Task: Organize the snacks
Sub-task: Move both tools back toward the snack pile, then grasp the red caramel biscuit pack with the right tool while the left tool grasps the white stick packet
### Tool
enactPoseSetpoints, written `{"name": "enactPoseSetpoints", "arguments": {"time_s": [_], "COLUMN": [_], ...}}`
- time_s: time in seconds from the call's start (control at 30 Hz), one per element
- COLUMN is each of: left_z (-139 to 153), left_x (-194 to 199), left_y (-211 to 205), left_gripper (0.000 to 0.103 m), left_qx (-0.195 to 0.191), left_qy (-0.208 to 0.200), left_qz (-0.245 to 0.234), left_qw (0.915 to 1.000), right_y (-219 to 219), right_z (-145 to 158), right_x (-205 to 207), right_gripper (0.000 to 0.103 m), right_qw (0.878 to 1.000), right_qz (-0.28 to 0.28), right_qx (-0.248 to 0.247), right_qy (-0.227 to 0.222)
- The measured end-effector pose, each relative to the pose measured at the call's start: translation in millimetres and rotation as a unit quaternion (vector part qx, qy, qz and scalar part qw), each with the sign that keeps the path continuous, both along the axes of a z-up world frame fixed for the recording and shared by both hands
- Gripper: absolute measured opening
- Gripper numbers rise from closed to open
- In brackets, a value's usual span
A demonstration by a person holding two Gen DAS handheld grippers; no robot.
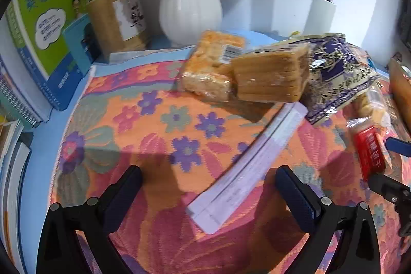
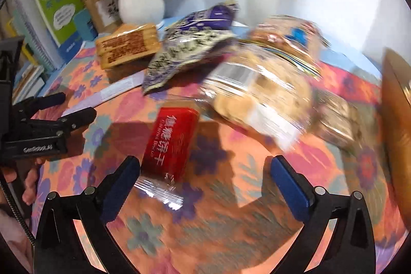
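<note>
Snacks lie on a floral cloth [image 1: 154, 125]. In the left wrist view a clear pack of rice-crisp cake [image 1: 208, 68] leans against a pack of brown wafers [image 1: 269, 76], beside a purple patterned bag [image 1: 336, 78]. A flat lilac box [image 1: 246, 166] lies between the fingers of my open left gripper [image 1: 208, 186], untouched. In the right wrist view a red biscuit pack [image 2: 169, 143] lies just ahead of my open right gripper [image 2: 205, 173], near its left finger. Behind it sit a clear cookie bag [image 2: 259, 91], the purple bag [image 2: 190, 48] and the wafers [image 2: 128, 45].
Books [image 1: 43, 25] stand at the back left beside a bamboo pen holder [image 1: 118, 19] and a white vase [image 1: 190, 4]. A brown wooden object [image 2: 398, 109] rises at the right edge. A hand [image 2: 28, 181] holds the left gripper [image 2: 74, 107] at the left.
</note>
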State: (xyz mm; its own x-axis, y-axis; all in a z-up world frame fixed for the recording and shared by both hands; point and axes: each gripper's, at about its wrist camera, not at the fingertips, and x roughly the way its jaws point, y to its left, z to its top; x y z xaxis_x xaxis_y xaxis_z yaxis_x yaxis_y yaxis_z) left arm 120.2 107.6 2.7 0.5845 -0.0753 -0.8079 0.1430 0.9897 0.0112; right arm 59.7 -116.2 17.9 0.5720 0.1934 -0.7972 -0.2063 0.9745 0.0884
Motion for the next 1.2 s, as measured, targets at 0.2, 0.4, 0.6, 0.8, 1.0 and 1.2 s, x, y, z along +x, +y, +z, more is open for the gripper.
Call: {"name": "enactPoseSetpoints", "arguments": {"time_s": [0.2, 0.4, 0.6, 0.8, 1.0, 1.2], "left_z": [10.1, 10.7, 8.1, -1.9, -2.0, -0.8], "left_x": [-11.8, -17.7, -15.7, 9.1, 10.8, 8.9], "left_y": [-36.1, -58.4, -70.8, -25.1, -31.9, -38.4], "left_gripper": [0.026, 0.02, 0.08, 0.103, 0.103, 0.103], "left_qx": [0.004, -0.011, 0.087, -0.019, 0.001, -0.008], "left_qy": [-0.021, -0.019, -0.054, 0.008, 0.001, 0.004], "left_qz": [-0.08, -0.104, -0.038, 0.013, 0.013, 0.016], "left_qw": [0.9966, 0.9943, 0.994, 0.9997, 0.9999, 0.9998], "right_y": [14.7, 37.8, 35.3, 36.9, 37.4, 36.6], "right_z": [-1.7, -5.8, -6.7, -7.9, -7.5, -6.8], "right_x": [-11.0, -6.0, -5.5, -3.9, -3.8, -4.0], "right_gripper": [0.103, 0.103, 0.103, 0.103, 0.103, 0.103], "right_qw": [1.0, 0.998, 0.998, 0.998, 0.998, 0.998], "right_qz": [0.019, 0.02, 0.019, 0.02, 0.02, 0.02], "right_qx": [0.002, -0.054, -0.059, -0.058, -0.057, -0.056], "right_qy": [-0.011, -0.013, -0.016, -0.018, -0.019, -0.019]}}
